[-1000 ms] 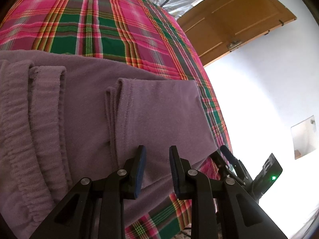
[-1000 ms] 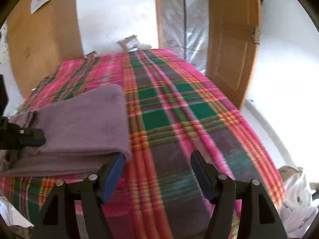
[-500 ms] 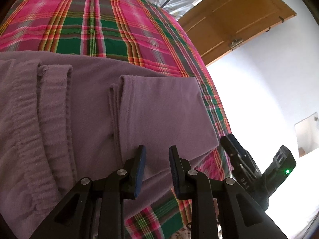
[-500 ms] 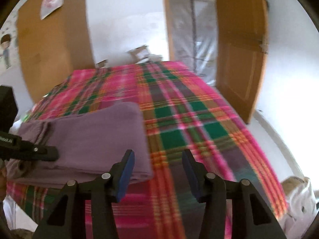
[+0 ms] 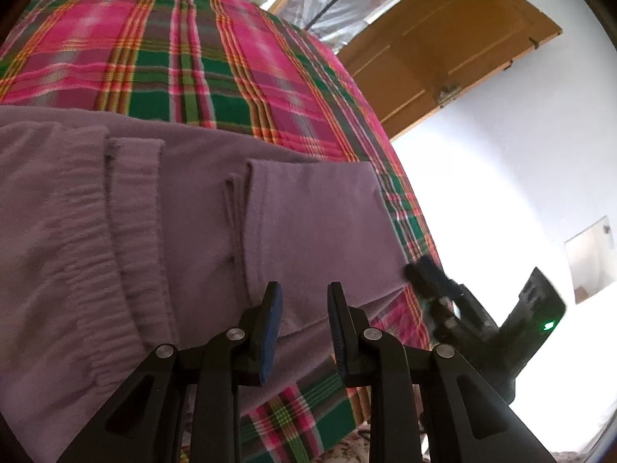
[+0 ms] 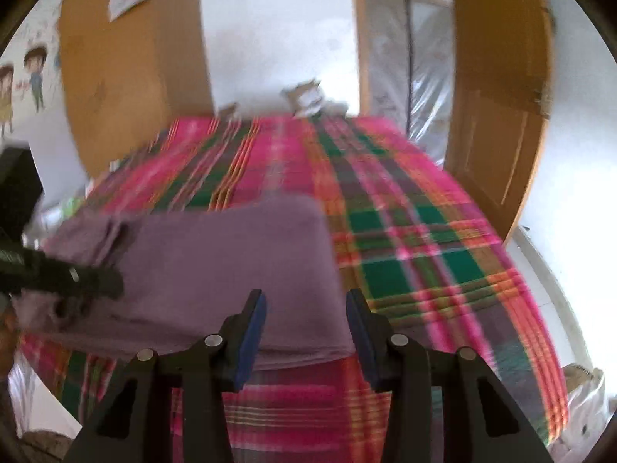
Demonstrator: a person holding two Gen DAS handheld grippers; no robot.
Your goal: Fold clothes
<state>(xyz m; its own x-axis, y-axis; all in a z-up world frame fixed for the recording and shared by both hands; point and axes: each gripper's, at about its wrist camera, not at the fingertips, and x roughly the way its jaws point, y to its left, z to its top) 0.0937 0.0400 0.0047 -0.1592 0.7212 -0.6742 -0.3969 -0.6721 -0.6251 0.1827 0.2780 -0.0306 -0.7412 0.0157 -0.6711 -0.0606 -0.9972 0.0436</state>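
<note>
Lying folded near the plaid blanket's (image 5: 239, 73) front edge, the purple sweatpants (image 5: 185, 208) sat under both grippers.
Left gripper (image 5: 302, 324) hovered spread over the cloth; right gripper (image 6: 304, 332), also spread, straddled its corner; a wooden door (image 6: 497, 123) stood at two o'clock.

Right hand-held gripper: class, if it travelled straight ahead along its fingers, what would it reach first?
Most likely the near folded edge of the purple trousers, which lies between and just beyond the open fingers of the right hand-held gripper, on the plaid blanket. Depth is uncertain in this blurred view.
</note>
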